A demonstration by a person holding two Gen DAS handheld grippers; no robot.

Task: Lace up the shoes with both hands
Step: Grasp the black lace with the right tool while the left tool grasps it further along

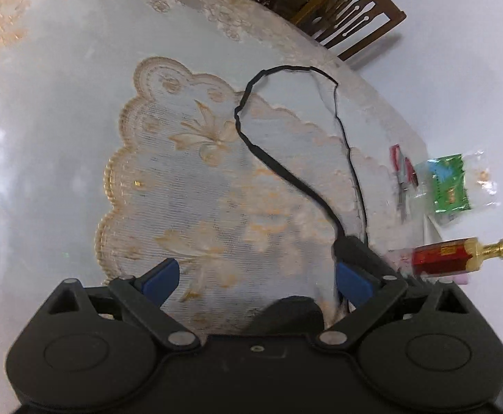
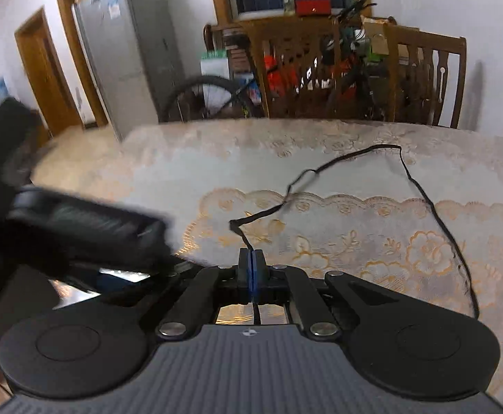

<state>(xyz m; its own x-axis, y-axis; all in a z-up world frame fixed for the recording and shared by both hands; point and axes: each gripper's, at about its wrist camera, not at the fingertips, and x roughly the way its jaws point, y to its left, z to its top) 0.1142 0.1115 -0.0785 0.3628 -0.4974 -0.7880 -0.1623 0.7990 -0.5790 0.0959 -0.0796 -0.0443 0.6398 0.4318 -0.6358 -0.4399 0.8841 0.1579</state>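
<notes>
Black flat lace (image 2: 420, 186) is recorded as the task's item; it is draped over the lace-patterned tablecloth (image 2: 354, 241) in one long open loop. In the right wrist view, one end of it is seen pinched between the blue pads of the right gripper (image 2: 251, 262), whose jaws are fully closed on it at lower centre of the frame. From that pinch the lace runs up, kinks left, then sweeps toward the upper right and returns down the right side of the frame.

In the left wrist view, the same lace (image 1: 285, 172) is seen arching from upper centre down to the lower right, where it ends just beside the right-hand blue pad (image 1: 353, 279) of the left gripper (image 1: 258, 276). The jaws of that gripper stand wide apart with nothing pressed between them. A dark rounded shape (image 1: 292, 310) lies low between the fingers; whether it is the shoe cannot be told. The dark blurred mass (image 2: 89, 231) at the left of the right view is equally uncertain.

It is judged that the coming move depends on the lace's free run lying to the right of the left gripper.

Open cloth is available across the left and centre. A packet (image 1: 448, 186), a small bottle (image 1: 458, 255) and a red-handled tool (image 1: 403, 172) crowd the right edge. A chair (image 2: 423, 79) stands beyond the far table edge.
</notes>
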